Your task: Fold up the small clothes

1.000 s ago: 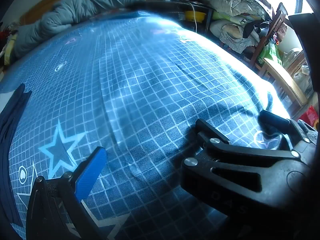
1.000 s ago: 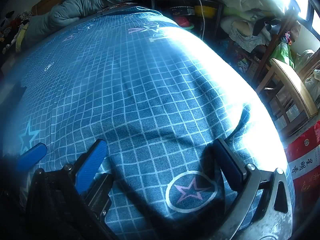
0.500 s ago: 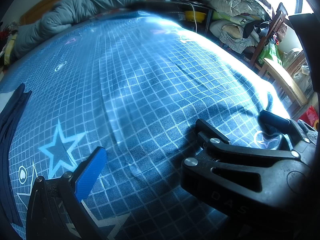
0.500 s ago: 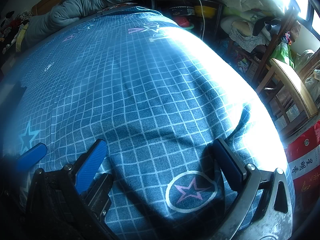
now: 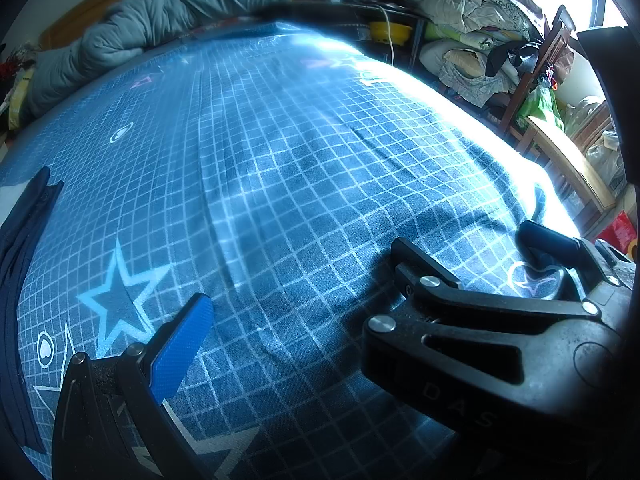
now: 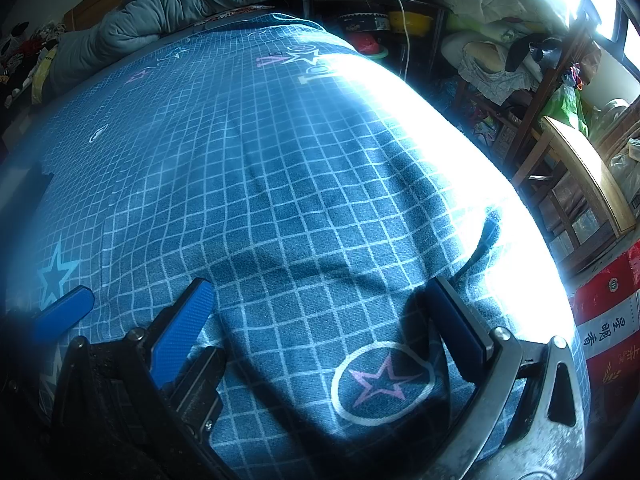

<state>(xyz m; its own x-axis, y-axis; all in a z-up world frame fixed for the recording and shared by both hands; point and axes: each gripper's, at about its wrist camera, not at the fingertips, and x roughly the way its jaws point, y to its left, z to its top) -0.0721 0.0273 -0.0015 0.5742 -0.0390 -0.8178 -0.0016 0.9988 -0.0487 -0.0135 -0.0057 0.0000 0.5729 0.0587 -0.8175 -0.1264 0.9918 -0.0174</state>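
A bed covered by a blue sheet printed with a white grid, stars and hearts [image 5: 304, 184] fills both views, and everything else sits around it. The left gripper [image 5: 288, 300] hovers low over the sheet's near part with its fingers spread wide apart and nothing between them: one blue-padded finger [image 5: 182, 346] shows at lower left, and black linkage stands at lower right. The right gripper [image 6: 320, 320] is likewise over the sheet's near part, jaws wide apart and empty, its blue pads framing a ringed pink star print [image 6: 382, 380]. A second blue pad at the far left of the right wrist view [image 6: 64, 312] belongs to the left gripper, just beside the right one. The small garment to fold, a dark navy piece of cloth [image 5: 18, 248], lies flat at the sheet's left edge, well apart from both grippers and touched by neither; how it is folded cannot be made out. At the far end of the bed a rumpled grey-green quilt [image 5: 160, 20] is bunched up. Beyond the bed's far right corner a dark shelf unit holds a yellow bowl [image 5: 390, 32]; its contents cannot be seen. Piled pale bedding [image 5: 464, 8] is stacked beside the shelf, and a wooden chair [image 6: 576, 160] stands off the bed's right side, with a red sack bearing white-banded lettering [image 6: 608, 320] below it.
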